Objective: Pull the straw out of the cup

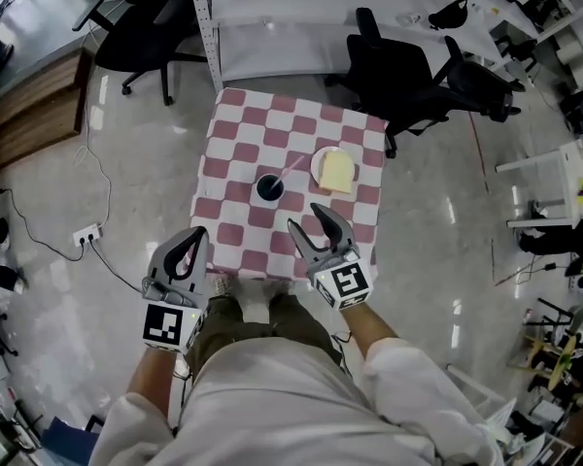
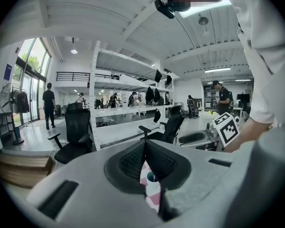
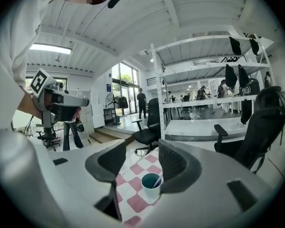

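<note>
Straw (image 1: 293, 166), pale pink, aslant in cup (image 1: 258, 190)

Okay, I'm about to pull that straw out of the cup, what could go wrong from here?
1. The straw leans toward the plate, so a pull off its line may tip the cup. The left gripper is shut and well short of the cup, steadying nothing.
2. The open right gripper is wide for a thin straw, and its jaws could knock the cup's rim while closing.
</note>
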Tool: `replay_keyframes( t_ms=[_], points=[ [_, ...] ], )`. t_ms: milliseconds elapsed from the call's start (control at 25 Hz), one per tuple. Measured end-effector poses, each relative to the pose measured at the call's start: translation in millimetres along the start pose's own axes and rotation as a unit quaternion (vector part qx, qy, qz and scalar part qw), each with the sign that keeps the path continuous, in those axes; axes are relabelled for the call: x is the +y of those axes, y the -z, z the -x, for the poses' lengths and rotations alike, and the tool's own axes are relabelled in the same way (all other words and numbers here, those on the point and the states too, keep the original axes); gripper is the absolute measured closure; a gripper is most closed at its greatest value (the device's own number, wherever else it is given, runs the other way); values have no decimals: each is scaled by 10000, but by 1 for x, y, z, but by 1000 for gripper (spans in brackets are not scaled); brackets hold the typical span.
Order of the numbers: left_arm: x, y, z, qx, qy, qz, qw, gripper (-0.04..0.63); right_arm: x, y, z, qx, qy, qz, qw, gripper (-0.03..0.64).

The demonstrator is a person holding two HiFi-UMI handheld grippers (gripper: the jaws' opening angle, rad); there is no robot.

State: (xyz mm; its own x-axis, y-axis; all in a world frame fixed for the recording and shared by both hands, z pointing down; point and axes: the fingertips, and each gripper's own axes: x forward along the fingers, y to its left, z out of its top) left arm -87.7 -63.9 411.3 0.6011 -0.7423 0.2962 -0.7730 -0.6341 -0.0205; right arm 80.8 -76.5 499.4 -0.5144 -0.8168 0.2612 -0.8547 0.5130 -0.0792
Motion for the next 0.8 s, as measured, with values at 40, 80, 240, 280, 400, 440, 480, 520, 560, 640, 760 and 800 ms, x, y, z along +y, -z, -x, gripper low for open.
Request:
replay_keyframes(
  t_ms=[40,80,240,280,400,440,480,520,560,640,760,800],
  points=[
    [1,1,1,19,-22,-9,10000,591,-3,4,-5,34,3,-7,10000,397],
    [3,2,1,39,-46,-8,10000,591,-6,9,-9,67,8,-18,10000,397],
    [8,5,3,104,-136,28,9998,592,-16,26,-26,228,27,-32,9997,400],
    [9,6,4,136,-168,41,9998,591,-18,30,-30,268,22,-36,9996,400],
    [13,8,7,219,-260,54,9994,592,-22,42,-42,369,-11,-70,9993,403],
    [14,7,7,243,-287,72,9993,591,-23,46,-46,406,-19,-80,9991,405],
    [15,8,7,271,-318,94,9991,592,-25,51,-50,447,-25,-88,9990,407],
    [16,9,7,300,-348,110,9989,592,-27,56,-54,491,-29,-94,9987,407],
    [17,10,8,325,-376,119,9987,591,-29,61,-58,534,-32,-101,9985,408],
    [18,12,9,363,-424,122,9984,592,-33,70,-64,606,-37,-112,9981,410],
    [19,16,11,421,-475,117,9979,591,-38,81,-74,711,-50,-120,9974,411],
    [20,18,12,440,-488,113,9978,591,-39,85,-78,749,-57,-123,9971,411]
  ],
)
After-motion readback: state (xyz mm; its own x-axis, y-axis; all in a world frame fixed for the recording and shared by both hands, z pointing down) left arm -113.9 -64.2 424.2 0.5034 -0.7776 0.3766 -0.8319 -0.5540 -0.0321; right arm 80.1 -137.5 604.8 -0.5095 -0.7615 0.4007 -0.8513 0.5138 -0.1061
